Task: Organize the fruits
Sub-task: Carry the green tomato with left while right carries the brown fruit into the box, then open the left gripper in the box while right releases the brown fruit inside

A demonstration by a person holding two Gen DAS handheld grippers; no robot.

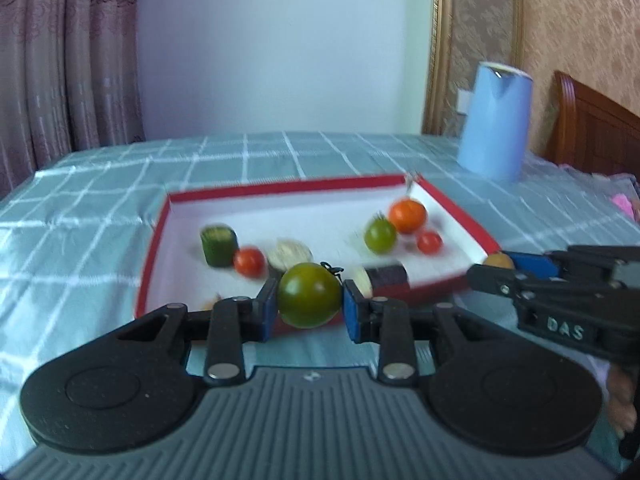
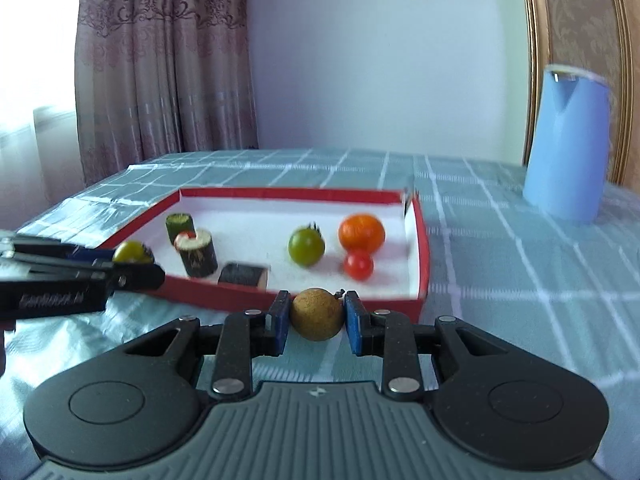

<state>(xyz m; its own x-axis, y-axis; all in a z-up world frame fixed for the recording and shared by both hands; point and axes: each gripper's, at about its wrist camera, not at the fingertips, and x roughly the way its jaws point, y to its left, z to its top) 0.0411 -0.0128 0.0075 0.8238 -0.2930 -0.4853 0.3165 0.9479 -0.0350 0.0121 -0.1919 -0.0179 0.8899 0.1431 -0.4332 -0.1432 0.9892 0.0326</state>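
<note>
Before the red tray (image 2: 423,276), left gripper (image 1: 309,300) clamps a green tomato (image 1: 309,295) (stem rightward), right gripper (image 2: 317,316) a brown fruit (image 2: 317,314).

A teal tablecloth with a white grid pattern (image 2: 500,240) covers the work surface. A tall light-blue cylindrical jug with a pale rim (image 2: 566,140) stands upright on the cloth at the far right, near a gilt-framed wall panel covered in beige damask paper (image 1: 480,40). Dusty-pink patterned curtains (image 2: 160,72) hang at the far left beside a plain white wall (image 2: 380,52); in the left wrist view a reddish-brown wooden headboard (image 1: 592,128) shows at the right edge, with a small pink item (image 1: 622,203), too blurred to identify, below it.
</note>
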